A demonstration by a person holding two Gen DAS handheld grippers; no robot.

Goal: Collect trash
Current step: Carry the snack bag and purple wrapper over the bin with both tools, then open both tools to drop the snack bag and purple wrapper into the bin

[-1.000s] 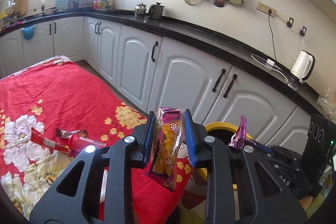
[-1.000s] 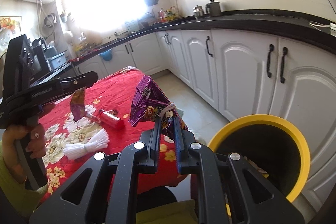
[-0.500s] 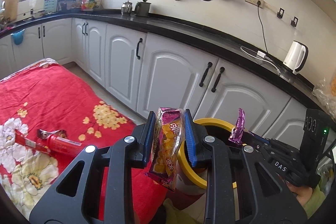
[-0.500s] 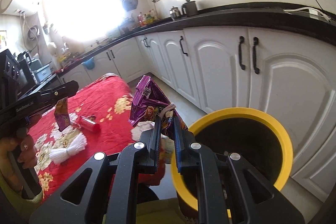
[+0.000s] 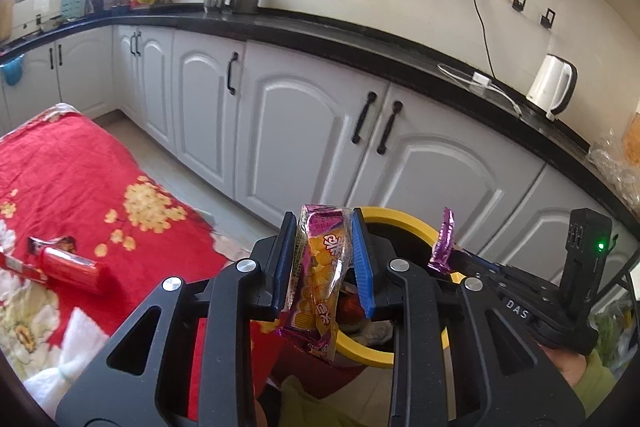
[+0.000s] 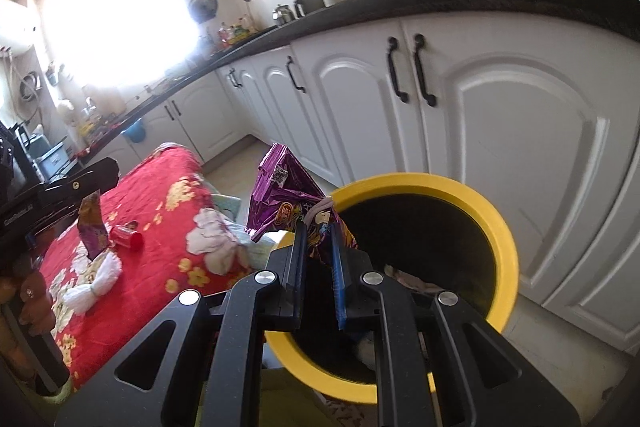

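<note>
My left gripper [image 5: 322, 259] is shut on a pink and yellow snack wrapper [image 5: 320, 287] that hangs between its blue pads, just short of the yellow-rimmed trash bin [image 5: 404, 223]. My right gripper [image 6: 318, 247] is shut on a purple snack bag [image 6: 280, 195] and holds it over the near left rim of the same bin [image 6: 496, 227]. In the left wrist view the right gripper [image 5: 452, 259] reaches over the bin from the right with its purple bag [image 5: 443, 243]. In the right wrist view the left gripper [image 6: 90, 205] is over the table with its wrapper [image 6: 93, 227].
A table with a red flowered cloth [image 5: 60, 179] carries a red wrapper [image 5: 68, 267] and a white tied bundle [image 6: 94, 287]. White cabinets [image 5: 304, 131] under a black counter stand behind the bin. Some trash lies inside the bin [image 6: 404, 279].
Both grippers have moved right, off the table toward the bin, each still holding its wrapper. The bin has grown larger and closer in both views.
</note>
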